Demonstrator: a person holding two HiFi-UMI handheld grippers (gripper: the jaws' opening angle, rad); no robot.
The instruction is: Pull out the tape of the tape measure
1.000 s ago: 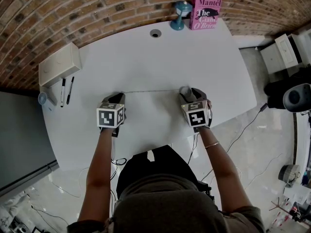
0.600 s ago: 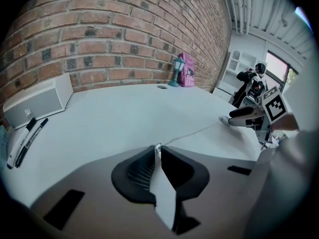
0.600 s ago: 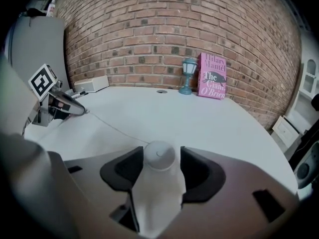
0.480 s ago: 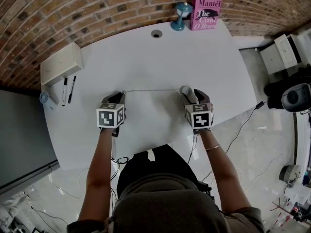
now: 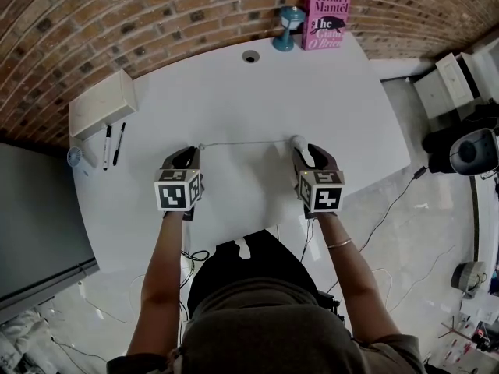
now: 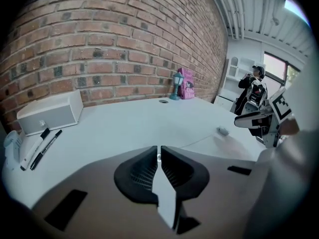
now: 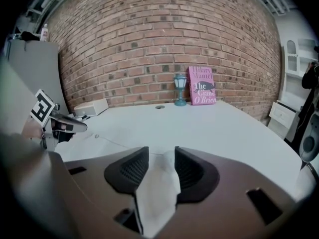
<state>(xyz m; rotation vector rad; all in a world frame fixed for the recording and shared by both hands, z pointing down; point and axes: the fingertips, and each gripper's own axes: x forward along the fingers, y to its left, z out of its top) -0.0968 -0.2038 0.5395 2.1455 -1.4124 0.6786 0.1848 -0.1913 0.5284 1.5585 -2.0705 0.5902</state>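
Note:
A thin tape [image 5: 245,144] runs straight across the white table [image 5: 312,84], from my left gripper [image 5: 189,154] to the small grey tape measure case [image 5: 297,141]. My left gripper [image 6: 158,152] is shut, with a pale bit of the tape's end showing between its tips. The case [image 6: 223,131] lies on the table just ahead of my right gripper [image 5: 310,153]. In the right gripper view the case [image 7: 169,157] shows in the gap of that gripper [image 7: 161,153]. Its jaws have just been closing, and a gap still shows beside the case.
A white box [image 5: 99,104] and two pens [image 5: 109,145] sit at the table's left edge. A pink book [image 5: 326,18] and a blue lamp [image 5: 291,24] stand at the far edge by the brick wall, beside a cable hole [image 5: 249,55].
My right gripper has rolled and drawn back a little toward the person, so the case now sits ahead of its tips. The left gripper and the tape look almost the same.

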